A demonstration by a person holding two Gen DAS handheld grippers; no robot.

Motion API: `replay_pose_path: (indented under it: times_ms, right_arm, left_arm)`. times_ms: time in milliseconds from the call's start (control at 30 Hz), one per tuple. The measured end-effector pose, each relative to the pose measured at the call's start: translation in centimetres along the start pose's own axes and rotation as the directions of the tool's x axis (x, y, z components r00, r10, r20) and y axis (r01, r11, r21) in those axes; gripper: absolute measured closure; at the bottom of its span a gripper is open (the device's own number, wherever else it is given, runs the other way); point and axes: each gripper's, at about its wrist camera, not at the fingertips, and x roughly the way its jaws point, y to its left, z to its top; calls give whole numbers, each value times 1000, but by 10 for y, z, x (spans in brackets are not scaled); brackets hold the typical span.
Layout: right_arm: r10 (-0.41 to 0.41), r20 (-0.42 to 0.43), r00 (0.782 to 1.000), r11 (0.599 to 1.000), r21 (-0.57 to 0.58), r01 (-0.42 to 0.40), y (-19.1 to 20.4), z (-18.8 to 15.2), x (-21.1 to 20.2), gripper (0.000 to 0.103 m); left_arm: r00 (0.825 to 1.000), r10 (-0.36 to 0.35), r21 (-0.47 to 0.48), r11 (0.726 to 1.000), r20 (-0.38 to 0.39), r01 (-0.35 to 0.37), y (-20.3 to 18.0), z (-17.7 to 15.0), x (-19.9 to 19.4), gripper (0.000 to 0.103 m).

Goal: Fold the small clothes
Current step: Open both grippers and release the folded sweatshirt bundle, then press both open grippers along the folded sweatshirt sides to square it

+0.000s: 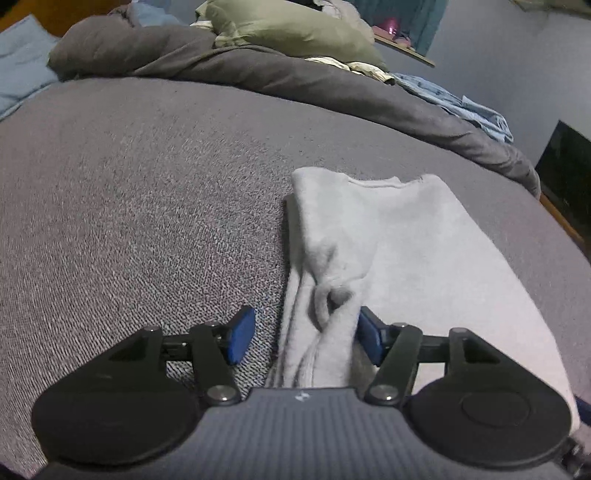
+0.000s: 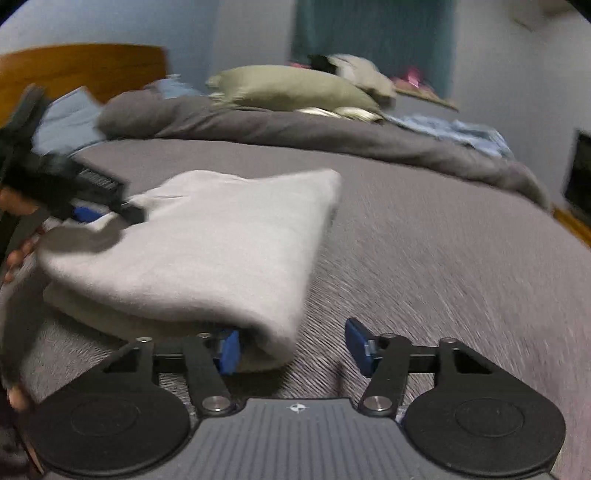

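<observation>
A light grey folded garment (image 1: 399, 240) lies on the grey bed cover (image 1: 129, 203). My left gripper (image 1: 306, 338) stands at its near left edge. A bunched fold of the cloth sits between the jaws and leans on the right pad (image 1: 369, 336), while the left pad (image 1: 242, 336) stands clear of it over the cover. In the right wrist view the garment (image 2: 207, 251) is a thick fold. My right gripper (image 2: 294, 349) is open at its near right corner, with the left pad (image 2: 229, 350) against the cloth and the right pad (image 2: 360, 347) over bare cover. The left gripper (image 2: 85, 212) shows at the garment's far left.
A rumpled dark grey duvet (image 1: 295, 81) runs along the back of the bed, with an olive pillow (image 1: 288, 29) and blue clothing (image 1: 458, 107) on it. A wooden headboard (image 2: 81, 66) stands at the back left. A person's hand (image 2: 14, 258) is at the left edge. A dark screen (image 1: 565, 166) stands at the right.
</observation>
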Motion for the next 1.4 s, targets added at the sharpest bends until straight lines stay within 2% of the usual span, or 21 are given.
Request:
replay_pose_path:
  times_ms: [100,300,400,567,633,733,833,900,967,1000,1133,1200,1267,1333,1367,1400]
  right_arm:
    - [10,-59,998,994,110,-3,-17,-2,7,40]
    - [-11,-137,991,979,199,39,-28,-7,7,37]
    - [32,-88,996,989,144,-19,-18,-4,-5,38]
    - [72,-16,997,997,19,-72,3,-2,-16,34]
    - [53,4,999,998,18,-53,0,0,-14,34]
    - [25,-12,1000,994,104,-23,-20,-1,-12,30]
    - [-2,-65,998,990,143,11,-28,-7,-6,30]
    - [-24,-135,991,978,201,51,-35,-11,2,30]
    - [24,-185,982,957,288,31,-46,-11,4,30]
    - [44,-200,979,956,293,17,-47,-9,-1,30]
    - [139,-232,963,968,237,-83,-43,19,-26,30]
    - [181,-194,964,969,200,-142,-42,34,-39,31]
    - [199,-127,972,977,110,-185,-38,46,-47,37]
    - [192,-74,979,981,26,-191,-34,52,-45,54]
    - [209,-62,976,978,14,-208,-33,54,-40,71]
    - [228,-57,972,974,10,-228,-32,54,-34,81]
  left_arm:
    - [1000,0,2,1000,-2,0,0,-2,2,39]
    - [1000,2,4,1000,-2,-2,1,-2,3,39]
    - [1000,1,-3,1000,-1,-1,2,-2,3,39]
    - [1000,1,-2,1000,-1,-1,3,-2,3,39]
    - [1000,0,5,1000,0,0,3,-2,3,39]
    - [1000,-10,11,1000,-3,10,3,-2,4,39]
    - [1000,-8,14,1000,-4,8,4,-2,5,37]
    - [1000,-9,10,1000,-8,9,5,-2,5,37]
    - [1000,-9,7,1000,-10,9,6,0,0,37]
    - [1000,-10,12,1000,-13,11,5,2,-4,37]
    - [999,-26,95,995,-38,29,-6,11,-33,37]
    - [998,-48,108,993,-49,53,-12,12,-50,37]
    - [996,-64,97,993,-59,69,-16,7,-65,40]
    - [993,-95,83,991,-75,101,-23,-1,-72,51]
    - [991,-111,91,989,-72,118,-29,-4,-74,53]
    - [990,-124,122,984,-69,131,-37,-7,-75,56]
